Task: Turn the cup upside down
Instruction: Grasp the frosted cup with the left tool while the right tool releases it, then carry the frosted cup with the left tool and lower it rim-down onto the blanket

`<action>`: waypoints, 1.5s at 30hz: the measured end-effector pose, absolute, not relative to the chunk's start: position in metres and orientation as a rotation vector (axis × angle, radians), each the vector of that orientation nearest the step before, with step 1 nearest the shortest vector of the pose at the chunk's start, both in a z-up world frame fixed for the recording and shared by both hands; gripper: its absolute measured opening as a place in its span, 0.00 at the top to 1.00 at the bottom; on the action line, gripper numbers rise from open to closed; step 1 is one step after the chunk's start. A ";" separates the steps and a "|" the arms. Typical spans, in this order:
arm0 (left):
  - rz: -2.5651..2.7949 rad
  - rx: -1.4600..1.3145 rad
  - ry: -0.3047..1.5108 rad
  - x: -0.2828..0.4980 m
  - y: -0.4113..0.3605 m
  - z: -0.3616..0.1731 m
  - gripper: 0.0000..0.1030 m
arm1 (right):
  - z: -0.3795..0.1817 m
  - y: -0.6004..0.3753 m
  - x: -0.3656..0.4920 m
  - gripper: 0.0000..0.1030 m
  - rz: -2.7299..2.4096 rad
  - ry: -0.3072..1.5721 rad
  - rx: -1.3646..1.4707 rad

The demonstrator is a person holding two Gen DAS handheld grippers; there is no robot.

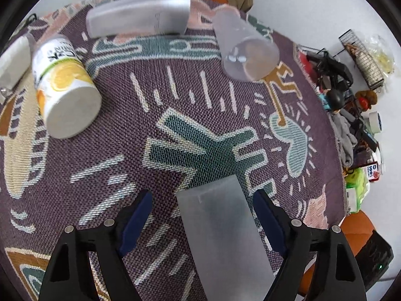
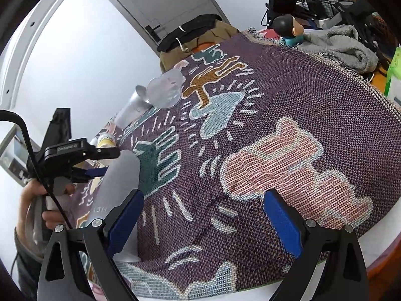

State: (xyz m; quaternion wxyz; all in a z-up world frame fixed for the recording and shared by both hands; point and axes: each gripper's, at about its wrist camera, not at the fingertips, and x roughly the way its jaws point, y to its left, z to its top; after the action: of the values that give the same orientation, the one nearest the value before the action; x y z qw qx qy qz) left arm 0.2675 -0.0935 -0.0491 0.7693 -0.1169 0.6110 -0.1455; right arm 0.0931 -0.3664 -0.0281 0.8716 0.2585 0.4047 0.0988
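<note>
A tall frosted grey cup (image 1: 220,228) stands upside down on the patterned cloth (image 1: 120,150), between the open fingers of my left gripper (image 1: 204,200). The fingers stand apart from its sides. The same cup shows in the right wrist view (image 2: 117,190), with the left gripper (image 2: 100,161) beside it near its top. My right gripper (image 2: 203,200) is open and empty over the cloth (image 2: 275,115), to the right of the cup.
A second frosted tall cup (image 1: 140,15), a clear short cup (image 1: 248,52) and a white lemon-print cup (image 1: 65,87) are at the far side, bases up. Clutter, a doll (image 2: 288,28) and a grey towel (image 2: 343,45) lie beyond the cloth's edge.
</note>
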 end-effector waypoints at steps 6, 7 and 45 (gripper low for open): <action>-0.306 -0.225 1.378 0.277 -0.105 -0.062 0.24 | -0.030 -0.368 0.094 0.06 0.204 0.851 0.550; -0.304 -0.219 1.387 0.278 -0.107 -0.064 0.25 | -0.030 -0.368 0.094 0.06 0.204 0.852 0.551; -0.323 -0.056 0.761 0.181 -0.086 0.082 0.40 | -0.034 -0.357 0.096 0.06 0.208 0.866 0.513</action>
State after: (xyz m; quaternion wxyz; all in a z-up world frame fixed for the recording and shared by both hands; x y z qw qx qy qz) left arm 0.1809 -0.0861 0.0820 0.9154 -0.0273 0.3696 -0.1570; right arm 0.0958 -0.3567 -0.0342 0.8710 0.2453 0.4140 0.0993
